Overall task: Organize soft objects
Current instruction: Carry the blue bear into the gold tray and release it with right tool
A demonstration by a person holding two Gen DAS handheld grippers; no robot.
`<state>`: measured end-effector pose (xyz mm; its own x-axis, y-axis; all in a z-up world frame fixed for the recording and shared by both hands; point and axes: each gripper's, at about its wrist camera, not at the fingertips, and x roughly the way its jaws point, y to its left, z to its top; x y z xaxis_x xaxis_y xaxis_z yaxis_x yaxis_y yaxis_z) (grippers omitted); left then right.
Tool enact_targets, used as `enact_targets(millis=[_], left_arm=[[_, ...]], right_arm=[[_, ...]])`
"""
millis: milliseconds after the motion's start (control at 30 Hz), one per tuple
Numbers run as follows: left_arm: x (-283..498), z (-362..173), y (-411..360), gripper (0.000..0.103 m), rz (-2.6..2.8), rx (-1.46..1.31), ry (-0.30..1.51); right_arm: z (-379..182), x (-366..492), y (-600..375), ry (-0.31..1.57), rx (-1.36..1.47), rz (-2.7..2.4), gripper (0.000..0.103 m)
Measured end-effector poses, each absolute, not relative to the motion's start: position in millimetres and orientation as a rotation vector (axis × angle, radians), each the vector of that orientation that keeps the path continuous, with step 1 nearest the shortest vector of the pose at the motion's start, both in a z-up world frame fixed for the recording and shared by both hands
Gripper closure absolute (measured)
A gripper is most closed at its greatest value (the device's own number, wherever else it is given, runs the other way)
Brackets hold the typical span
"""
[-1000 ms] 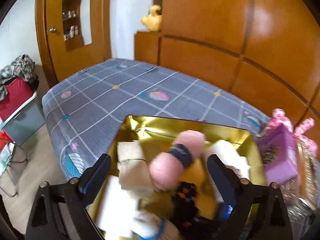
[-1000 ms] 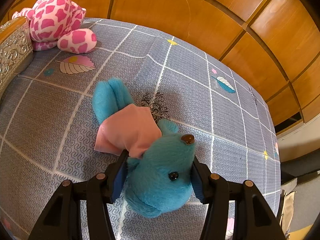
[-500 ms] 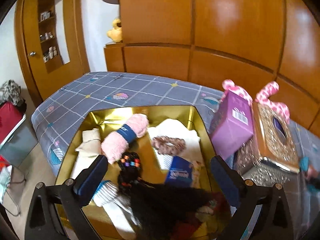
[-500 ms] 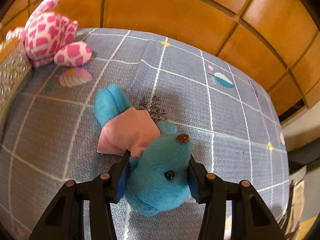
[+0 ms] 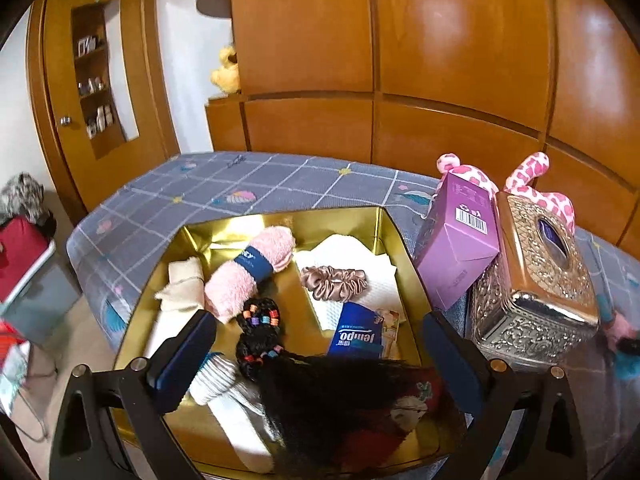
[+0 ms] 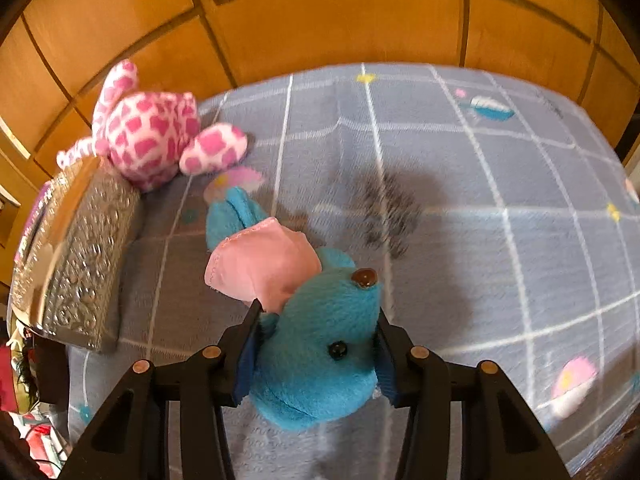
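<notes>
Blue plush toy in pink shirt, head squeezed, body trailing over grey checked bedspread

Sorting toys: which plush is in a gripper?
The blue plush, its head clamped in the right gripper; the pink spotted plush lies free beside the silver box.

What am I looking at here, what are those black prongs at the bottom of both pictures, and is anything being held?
No robot here: a person holds a handheld clamp in each hand, each with a wide-angle camera looking along its two fingers. The prongs are those fingers.

The left-hand camera looks into a gold tin on a grey checked bed. Inside lie a pink rolled towel, a satin scrunchie, a tissue pack and a black hair piece. The left gripper is open and empty.

The right-hand camera shows the right gripper, whose fingers have just been closing, squeezing a blue plush toy by the head. A pink spotted plush sits behind a silver tissue box.
</notes>
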<state>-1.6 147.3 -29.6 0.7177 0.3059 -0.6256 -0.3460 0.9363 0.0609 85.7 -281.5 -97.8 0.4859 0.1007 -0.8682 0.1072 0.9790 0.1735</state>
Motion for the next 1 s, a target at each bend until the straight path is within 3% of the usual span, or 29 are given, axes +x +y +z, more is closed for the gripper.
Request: enact_targets(millis=[433,1000], left_arm=[[-2,-42,144,0.000,0.298,-0.106,0.763],[-8,-37,158,0.000,0.308,-0.150,0.765]], right_arm=[[-60,65,-246,0.948,0.368,0.171,0.054],[6,59,-136,0.833,0.251,0.467,0.054]])
